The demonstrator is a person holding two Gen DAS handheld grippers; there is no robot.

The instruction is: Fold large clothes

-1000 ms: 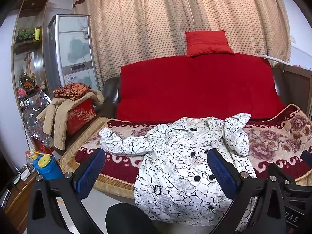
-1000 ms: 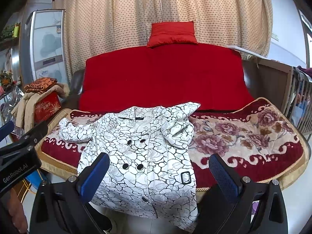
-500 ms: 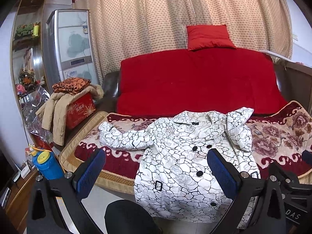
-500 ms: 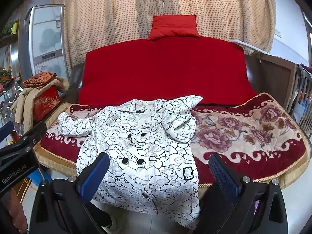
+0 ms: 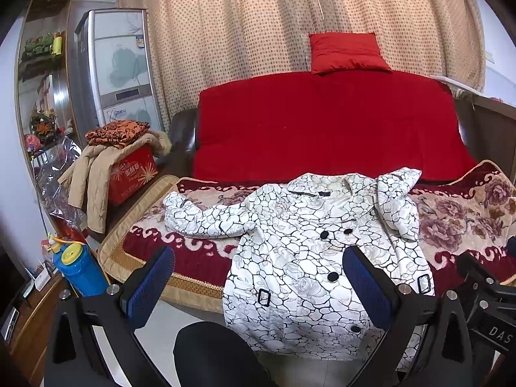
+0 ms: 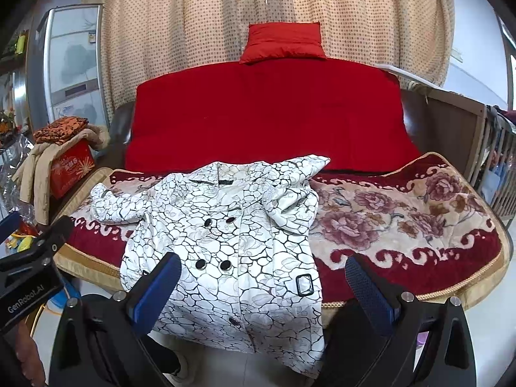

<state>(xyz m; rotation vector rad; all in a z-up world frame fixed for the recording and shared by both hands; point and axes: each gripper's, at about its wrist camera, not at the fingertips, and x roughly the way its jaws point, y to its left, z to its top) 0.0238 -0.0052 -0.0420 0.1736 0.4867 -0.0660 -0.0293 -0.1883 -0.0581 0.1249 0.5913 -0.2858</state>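
A white coat with a black crackle pattern and black buttons (image 5: 309, 251) lies face up on the sofa seat, its hem hanging over the front edge; it also shows in the right wrist view (image 6: 225, 238). One sleeve stretches out to the left (image 5: 200, 216); the other is folded up by the right shoulder (image 5: 400, 206). My left gripper (image 5: 258, 277) is open and empty, held in front of the coat's lower half. My right gripper (image 6: 262, 285) is open and empty, in front of the coat's hem.
A floral blanket (image 6: 403, 213) covers the sofa seat, with a red backrest cover (image 5: 325, 122) and a red cushion (image 5: 348, 51) above. A red box with clothes piled on it (image 5: 125, 167) and a blue bottle (image 5: 80, 267) stand at the left. A wooden rail (image 6: 496, 148) is at the right.
Both grippers have moved slightly closer to the sofa and tilted down a little; the coat sits lower and larger in both views. The coat itself has not moved.
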